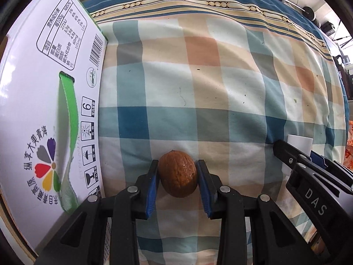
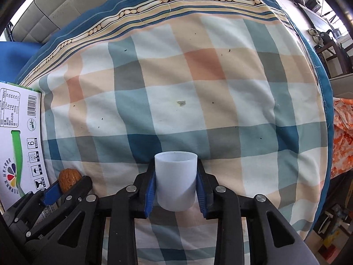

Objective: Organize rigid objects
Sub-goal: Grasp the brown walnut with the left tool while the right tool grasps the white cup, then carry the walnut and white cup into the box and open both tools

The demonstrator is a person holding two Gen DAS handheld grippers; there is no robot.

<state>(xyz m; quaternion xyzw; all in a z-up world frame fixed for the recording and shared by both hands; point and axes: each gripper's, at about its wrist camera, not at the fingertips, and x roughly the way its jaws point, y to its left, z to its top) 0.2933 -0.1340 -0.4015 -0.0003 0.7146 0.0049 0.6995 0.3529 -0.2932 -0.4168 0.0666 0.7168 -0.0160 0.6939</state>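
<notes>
A brown walnut [image 1: 178, 173] sits between the blue pads of my left gripper [image 1: 177, 165], which is shut on it just over the checked bedspread. The walnut also shows in the right wrist view [image 2: 68, 179], held by the left gripper [image 2: 66, 183]. My right gripper [image 2: 175, 165] is shut on a small white plastic cup [image 2: 175, 180], upright. The right gripper shows at the right of the left wrist view [image 1: 284, 152], with the white cup [image 1: 300, 142] partly hidden behind its finger.
A white printed carton with a green strap [image 1: 50, 110] stands at the left, also in the right wrist view [image 2: 19, 141]. The checked bedspread [image 1: 220, 84] covers the bed. An orange patterned cloth [image 2: 342, 137] lies past the bed's right edge. Furniture stands at the far right.
</notes>
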